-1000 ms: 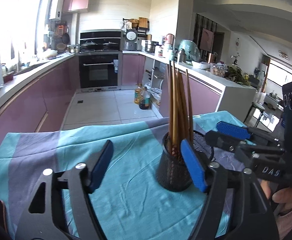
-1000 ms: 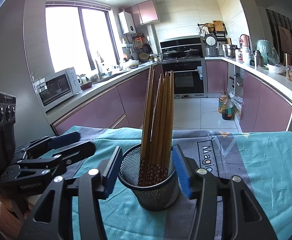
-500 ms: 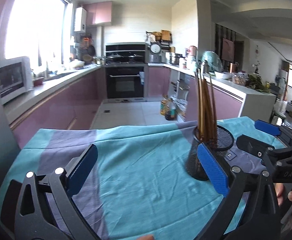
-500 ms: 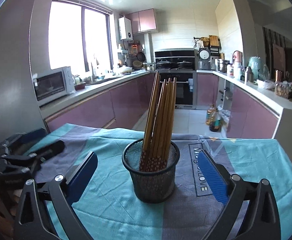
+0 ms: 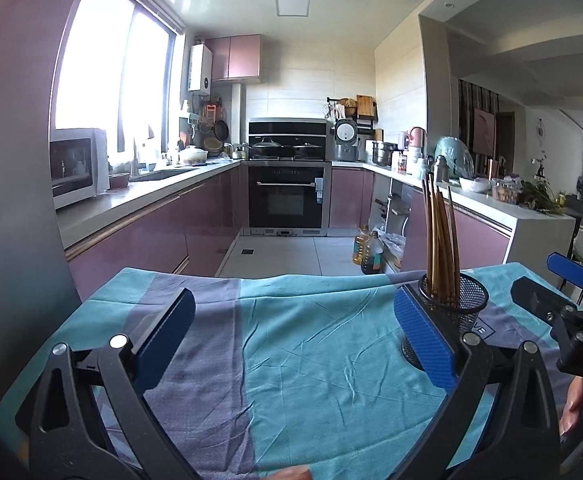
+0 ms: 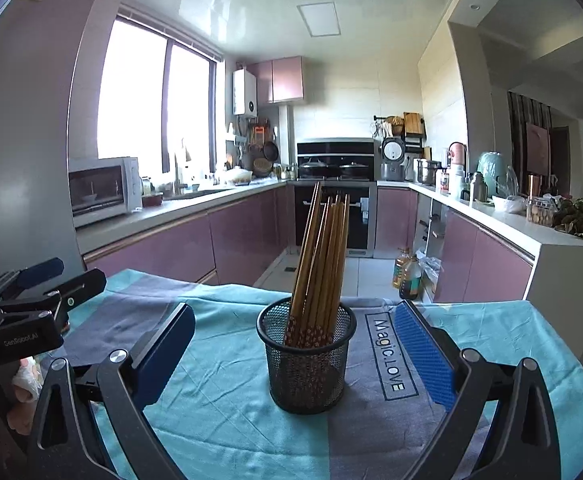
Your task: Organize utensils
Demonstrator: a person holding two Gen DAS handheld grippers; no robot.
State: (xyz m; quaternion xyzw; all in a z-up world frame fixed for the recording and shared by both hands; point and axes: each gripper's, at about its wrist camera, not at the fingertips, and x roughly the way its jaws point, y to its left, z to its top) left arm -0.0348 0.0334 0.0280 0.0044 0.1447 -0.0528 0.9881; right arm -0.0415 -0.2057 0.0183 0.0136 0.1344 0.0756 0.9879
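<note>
Both tools pulled back & spread wide, chopsticks [image 6: 323, 256] upright in mesh holder [image 6: 306, 360], prob. untouched

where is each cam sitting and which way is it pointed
Left wrist: on the left gripper, facing the kitchen over the cloth; holder at right behind its right finger, right gripper at the right edge.
Right wrist: on the right gripper, aimed straight at the holder of chopsticks; left gripper at the left edge.
Shared: holder, chopsticks, cloth, oven.
</note>
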